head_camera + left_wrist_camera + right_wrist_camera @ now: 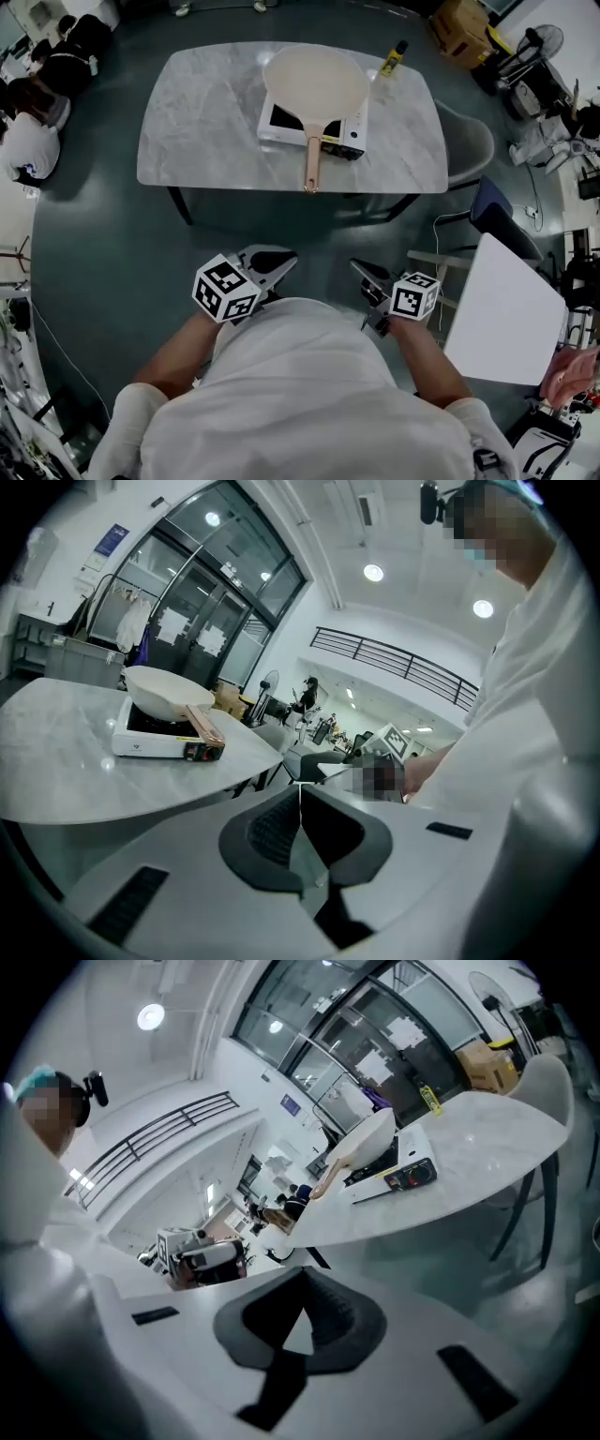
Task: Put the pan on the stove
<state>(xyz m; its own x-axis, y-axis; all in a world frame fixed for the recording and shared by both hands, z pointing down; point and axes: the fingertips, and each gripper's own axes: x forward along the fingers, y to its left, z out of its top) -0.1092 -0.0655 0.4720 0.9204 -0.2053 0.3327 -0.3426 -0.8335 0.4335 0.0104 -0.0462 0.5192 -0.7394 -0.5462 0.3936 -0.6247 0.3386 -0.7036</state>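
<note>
A cream pan (315, 82) with a wooden handle (311, 164) rests on the white portable stove (277, 124), which stands on the grey marble table (206, 141). Both grippers hang close to my body, well short of the table. In the left gripper view, my left gripper (281, 261) is shut with nothing between its jaws (300, 789); the pan (164, 688) and stove (150, 740) show far off. My right gripper (364, 272) is also shut and empty (302, 1277), and its view shows the pan (361, 1143) on the stove (398, 1177) in the distance.
A yellow bottle (393, 58) stands at the table's far right edge. A grey chair (469, 141) sits at the table's right end, and a white tabletop (502, 309) lies to my right. People sit on the floor at the far left (37, 103). Dark floor separates me from the table.
</note>
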